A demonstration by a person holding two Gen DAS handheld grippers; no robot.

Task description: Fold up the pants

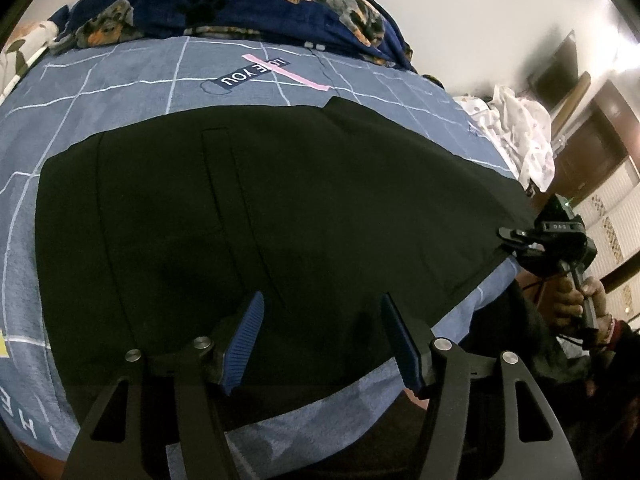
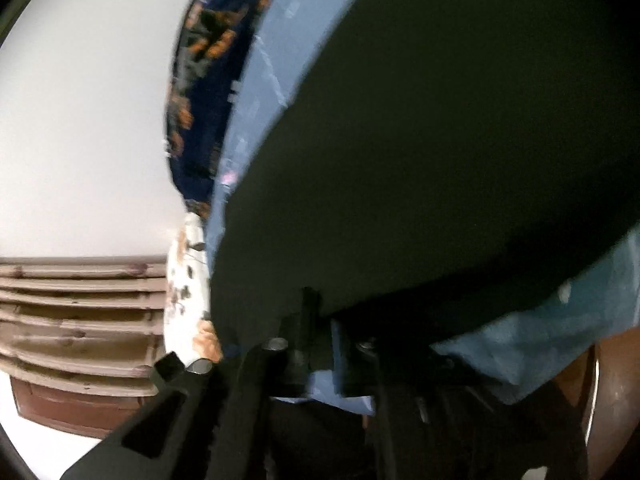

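Black pants [image 1: 280, 220] lie spread flat across a blue grid-patterned bedsheet [image 1: 120, 80]. My left gripper [image 1: 320, 340] hovers open over their near edge, and its blue pads [image 1: 244, 340] stand well apart with only flat fabric below them. At the pants' right corner a hand [image 1: 576, 300] holds my right gripper [image 1: 506, 236]. In the blurred right wrist view the pants [image 2: 440, 140] fill most of the frame. There the right gripper [image 2: 322, 320] has its fingers close together, shut on the dark edge of the fabric, above the sheet [image 2: 540, 340].
A navy blanket with a dog print [image 1: 200, 0] is bunched along the far side of the bed. White patterned cloth [image 1: 520, 136] is heaped at the right, in front of brown wooden furniture [image 1: 588, 140]. A slatted brown panel [image 2: 80, 312] and a white spotted pillow [image 2: 188, 280] are beyond the bed's end.
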